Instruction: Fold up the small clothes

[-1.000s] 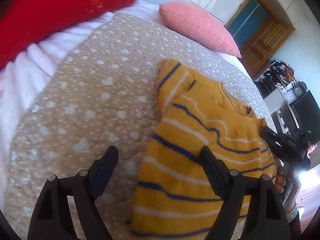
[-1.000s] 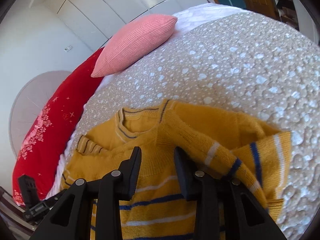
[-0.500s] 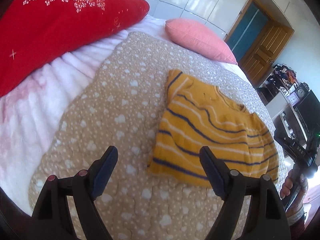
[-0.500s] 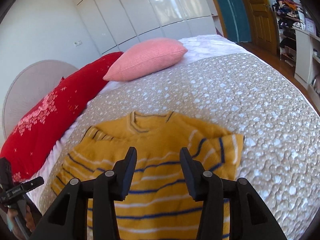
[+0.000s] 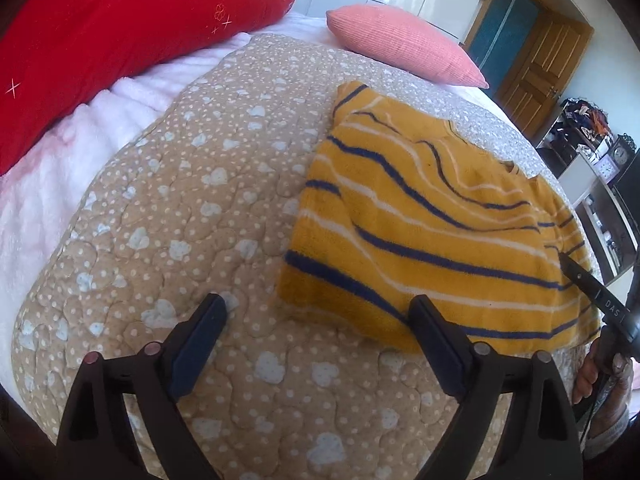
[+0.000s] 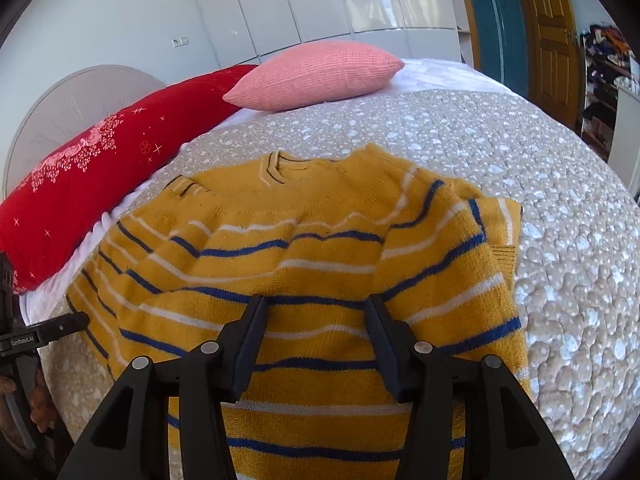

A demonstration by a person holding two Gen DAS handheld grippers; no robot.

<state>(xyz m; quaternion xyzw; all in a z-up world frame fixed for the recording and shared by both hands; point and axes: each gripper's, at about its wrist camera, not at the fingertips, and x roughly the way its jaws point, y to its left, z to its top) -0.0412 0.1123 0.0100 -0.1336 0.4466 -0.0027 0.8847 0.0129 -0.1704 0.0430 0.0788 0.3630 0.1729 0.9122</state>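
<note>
A small yellow sweater with blue and white stripes lies flat on the bed, both sleeves folded in over its body; it also shows in the right wrist view. My left gripper is open and empty, above the quilt by the sweater's left hem corner. My right gripper is open and empty, held over the sweater's lower middle. The right gripper's tip also shows in the left wrist view, at the sweater's right edge.
A beige quilt with white dots covers the bed. A red pillow and a pink pillow lie at the head. A wooden door and cluttered shelves stand beyond the bed.
Both grippers have pulled back from the sweater. My right gripper, nearly shut a second ago by the folded sleeve, has opened. The sleeve now lies flat on the sweater.
</note>
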